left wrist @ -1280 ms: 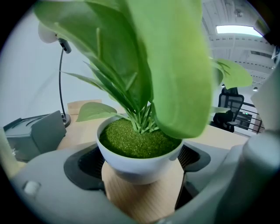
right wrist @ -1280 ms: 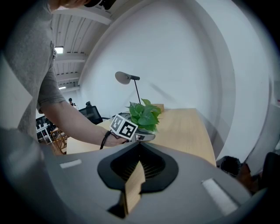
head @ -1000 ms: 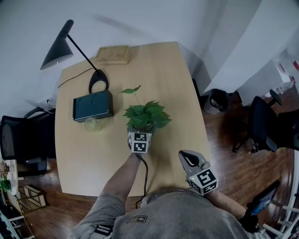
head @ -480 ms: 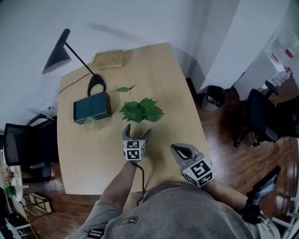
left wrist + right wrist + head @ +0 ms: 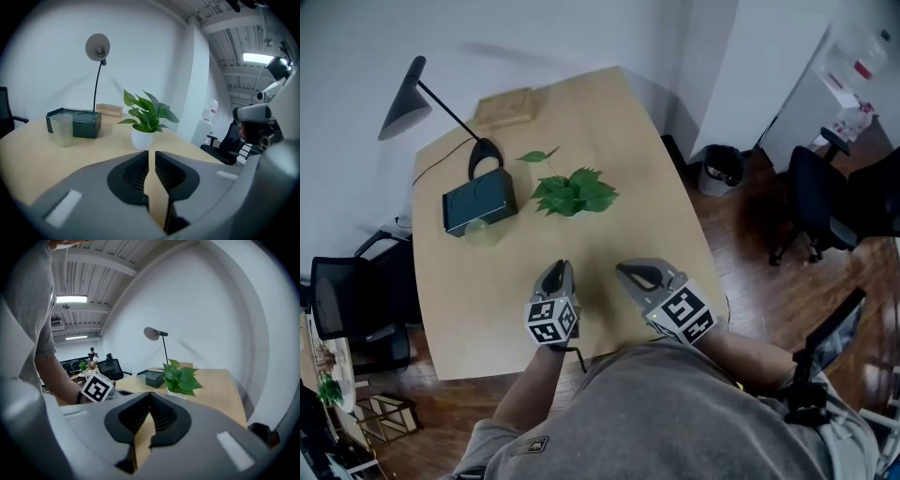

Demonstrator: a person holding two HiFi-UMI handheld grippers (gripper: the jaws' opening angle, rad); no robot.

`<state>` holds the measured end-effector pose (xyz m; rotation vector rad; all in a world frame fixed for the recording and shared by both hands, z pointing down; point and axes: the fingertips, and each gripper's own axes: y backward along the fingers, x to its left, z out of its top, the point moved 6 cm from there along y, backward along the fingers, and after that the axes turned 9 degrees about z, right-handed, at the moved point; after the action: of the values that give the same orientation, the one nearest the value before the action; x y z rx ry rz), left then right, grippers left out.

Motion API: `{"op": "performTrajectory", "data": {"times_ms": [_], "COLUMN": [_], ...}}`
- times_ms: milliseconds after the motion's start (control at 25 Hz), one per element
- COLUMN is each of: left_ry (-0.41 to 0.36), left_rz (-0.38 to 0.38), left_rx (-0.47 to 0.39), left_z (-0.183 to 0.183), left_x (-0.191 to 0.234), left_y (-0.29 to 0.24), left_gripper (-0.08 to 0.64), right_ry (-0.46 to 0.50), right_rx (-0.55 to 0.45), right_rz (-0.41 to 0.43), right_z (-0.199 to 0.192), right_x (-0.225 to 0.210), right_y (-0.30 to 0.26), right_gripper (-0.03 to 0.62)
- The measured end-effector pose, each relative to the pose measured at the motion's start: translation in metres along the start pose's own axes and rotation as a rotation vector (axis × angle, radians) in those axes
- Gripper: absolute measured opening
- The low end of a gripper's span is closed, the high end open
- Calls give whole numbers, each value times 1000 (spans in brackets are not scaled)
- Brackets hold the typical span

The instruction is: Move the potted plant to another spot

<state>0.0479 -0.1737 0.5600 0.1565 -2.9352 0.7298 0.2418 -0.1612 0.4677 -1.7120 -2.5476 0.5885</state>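
Found left gripper [image 5: 555, 269] jaws just closing, nothing between; right gripper [image 5: 625, 271] closed, empty; plant [image 5: 572, 192] well apart on table [image 5: 619, 141].

The potted plant [image 5: 572, 194] stands on the table [image 5: 623, 141], right of the box [image 5: 478, 200].

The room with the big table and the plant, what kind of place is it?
Probably an office: black swivel chairs stand near the wooden table, a desk lamp sits on it, and strip lights hang from a bare ceiling.
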Motion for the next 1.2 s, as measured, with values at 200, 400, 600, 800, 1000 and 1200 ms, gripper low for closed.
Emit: {"op": "performTrajectory", "data": {"times_ms": [200,400,600,800,1000,1200], "left_ry": [21,47,93,134,161,219], "left_rz": [-88,-179,-295,-421,-514,-528], "left_rx": [-38,-71,-33,28,65,69], "left_z": [14,19,-1,-36,-56,-61], "left_x": [-7,-4,-1,-9,-22,-31], "left_y": [50,108,161,207,234,244], "left_gripper": [3,3,3,3,3,3], "right_ry": [-9,-40,-122,-178,-253,-293], "right_rx": [-3,0,-10,-11,-33,-59], "right_rz": [9,21,24,13,11,73], "right_z": [9,5,-13,-41,-65,-72], "right_x": [24,53,90,148,191,211], "right_y": [-11,-25,-26,-12,4,19], "right_gripper": [5,5,5,5,5,5]}}
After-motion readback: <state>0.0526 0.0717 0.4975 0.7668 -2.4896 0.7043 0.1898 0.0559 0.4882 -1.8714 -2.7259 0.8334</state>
